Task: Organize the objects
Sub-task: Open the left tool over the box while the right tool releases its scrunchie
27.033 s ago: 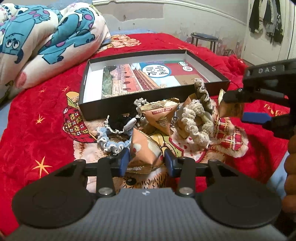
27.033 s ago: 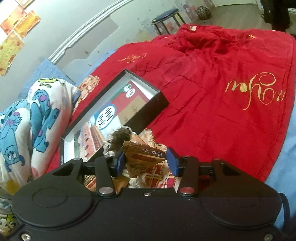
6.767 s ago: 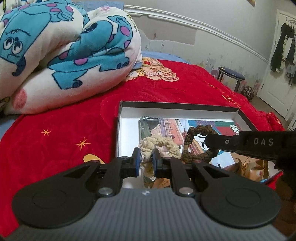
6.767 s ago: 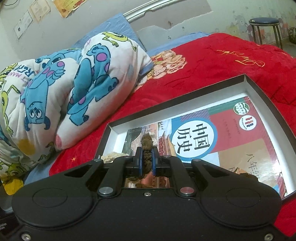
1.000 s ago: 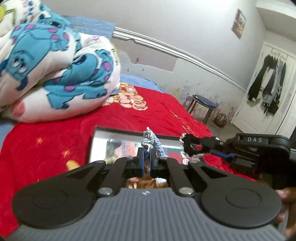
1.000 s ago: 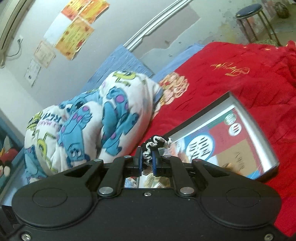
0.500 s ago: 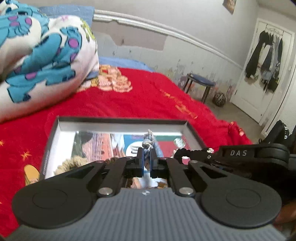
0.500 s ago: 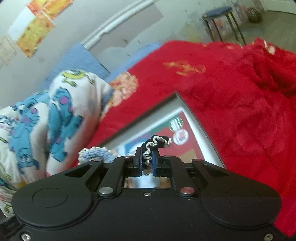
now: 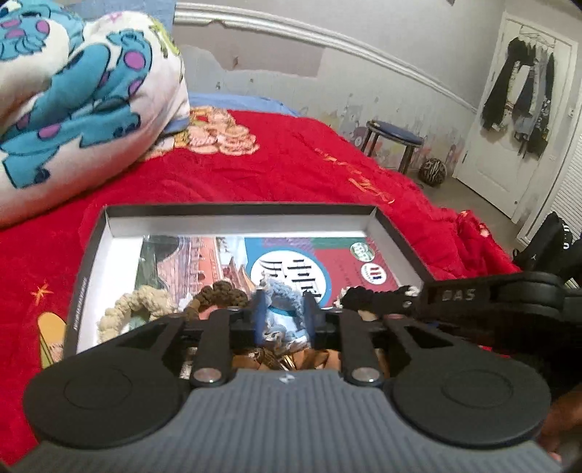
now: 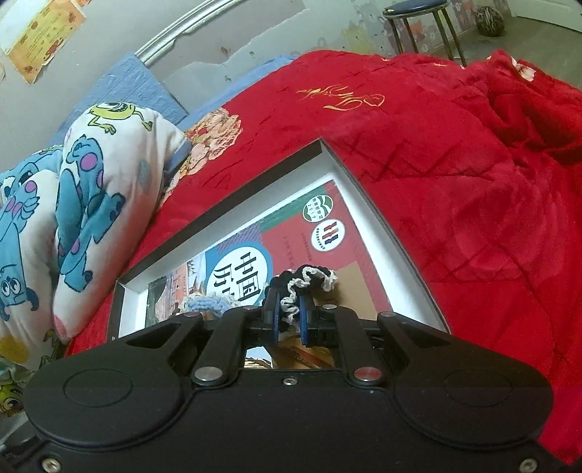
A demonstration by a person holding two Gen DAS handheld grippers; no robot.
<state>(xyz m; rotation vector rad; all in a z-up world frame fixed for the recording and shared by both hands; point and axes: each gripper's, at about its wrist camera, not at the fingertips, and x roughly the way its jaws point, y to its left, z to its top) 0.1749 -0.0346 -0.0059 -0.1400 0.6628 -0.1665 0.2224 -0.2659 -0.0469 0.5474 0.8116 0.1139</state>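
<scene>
A shallow black box [image 9: 92, 233] with white inner walls lies open on a red bedspread [image 9: 283, 171], its floor lined with a printed sheet [image 9: 302, 262]; the far half of that floor is bare, while the near half is crowded. The left gripper [image 9: 283, 316] hangs over the box's near edge with its jaws opening, and a light-blue crocheted scrunchie [image 9: 282, 296] sits loosely between the blue pads without visible pressure. Just left of it in the box lie a brown scrunchie [image 9: 222, 293] and a cream scrunchie [image 9: 136, 303], touching or nearly so. The right gripper [image 10: 290, 316] stands over the box's right half (its jaws nearly together and parting slightly), pinching a black scrunchie with white trim [image 10: 303, 282], whose free loop rises above the fingertips. From the left view the right gripper [image 9: 407, 296] enters at the side, carrying that scrunchie close beside the blue one. The box's right wall borders open red quilt, well clear of clutter. A cartoon-monster blanket [image 9: 72, 91] is heaped beyond the box's left corner. Only the left view shows the stool [image 9: 394, 132], a white door hung with clothes [image 9: 520, 83] and brown wrappers [image 9: 320, 358] under the fingers; only the right shows posters [image 10: 36, 32] on the wall.
</scene>
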